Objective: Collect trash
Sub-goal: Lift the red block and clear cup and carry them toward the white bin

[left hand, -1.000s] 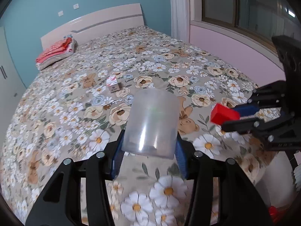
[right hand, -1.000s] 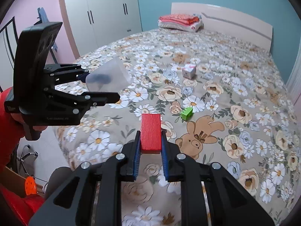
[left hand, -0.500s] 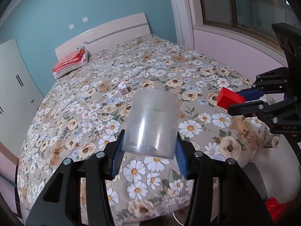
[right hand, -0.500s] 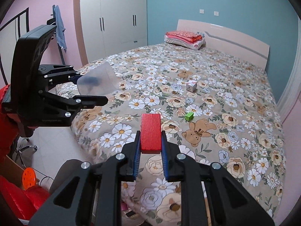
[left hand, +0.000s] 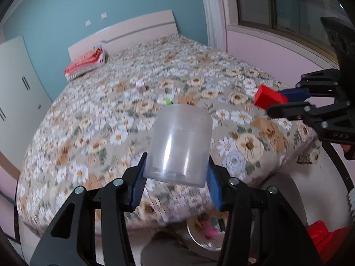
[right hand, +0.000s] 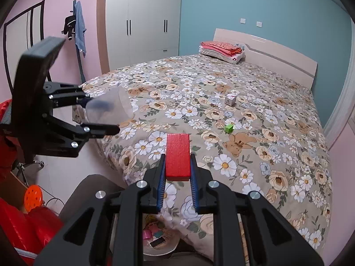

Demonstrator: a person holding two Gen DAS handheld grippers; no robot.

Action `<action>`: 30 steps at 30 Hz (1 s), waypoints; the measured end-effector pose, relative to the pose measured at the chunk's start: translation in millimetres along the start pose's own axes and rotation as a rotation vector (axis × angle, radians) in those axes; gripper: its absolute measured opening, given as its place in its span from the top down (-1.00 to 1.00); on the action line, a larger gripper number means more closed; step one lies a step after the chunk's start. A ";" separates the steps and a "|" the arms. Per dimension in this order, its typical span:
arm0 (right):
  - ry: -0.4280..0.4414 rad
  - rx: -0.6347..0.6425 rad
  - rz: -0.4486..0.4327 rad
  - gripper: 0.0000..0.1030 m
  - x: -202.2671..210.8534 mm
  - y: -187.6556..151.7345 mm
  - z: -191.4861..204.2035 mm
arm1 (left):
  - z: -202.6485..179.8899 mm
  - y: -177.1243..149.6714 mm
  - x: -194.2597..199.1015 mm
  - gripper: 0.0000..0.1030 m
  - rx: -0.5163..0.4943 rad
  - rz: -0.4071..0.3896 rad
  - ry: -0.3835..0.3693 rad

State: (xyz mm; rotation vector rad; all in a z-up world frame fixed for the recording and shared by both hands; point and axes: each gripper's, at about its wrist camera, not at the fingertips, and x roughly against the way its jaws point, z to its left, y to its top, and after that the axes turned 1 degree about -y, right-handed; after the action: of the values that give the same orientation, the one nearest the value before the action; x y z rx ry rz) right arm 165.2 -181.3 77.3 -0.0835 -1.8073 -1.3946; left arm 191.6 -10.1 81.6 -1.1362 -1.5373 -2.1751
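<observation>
Two tools, each carrying one item. Left tool clamped on one translucent plastic cup, held level off the bed's foot edge. Right tool clamped on one red block, pointing over the foot edge. On the bed's middle: one green cube, one small white box.

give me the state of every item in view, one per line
left tongs: shut on the translucent plastic cup
translucent plastic cup: held, off the bed
right tongs: shut on the red rectangular block
red rectangular block: held
small green cube: lying on the floral bedspread
small white box: lying on bedspread
</observation>
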 end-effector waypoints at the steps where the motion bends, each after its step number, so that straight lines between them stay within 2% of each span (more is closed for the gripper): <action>1: 0.001 -0.001 0.000 0.57 1.2 -4.6 3.7 | -1.7 -7.2 -0.9 0.05 0.009 0.010 0.001; 9: -0.008 -0.026 0.001 0.57 5.4 -41.6 28.0 | -15.4 -59.5 -10.3 0.05 0.059 0.060 0.040; 18: -0.063 -0.065 -0.004 0.57 4.2 -77.3 45.5 | -38.7 -97.0 -24.0 0.05 0.096 0.051 0.071; 24: -0.082 -0.098 0.031 0.57 -11.8 -103.5 53.2 | -49.7 -122.9 -46.5 0.05 0.122 0.090 0.066; 30: -0.115 -0.140 0.079 0.57 -34.8 -130.9 60.7 | -54.4 -146.1 -70.7 0.05 0.154 0.116 0.095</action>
State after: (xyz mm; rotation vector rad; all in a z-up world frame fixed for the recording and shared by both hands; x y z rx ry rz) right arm 87.1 -166.6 -48.1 -0.3105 -1.7768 -1.4846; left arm 127.6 -13.5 -77.1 -1.0316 -1.5294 -1.9692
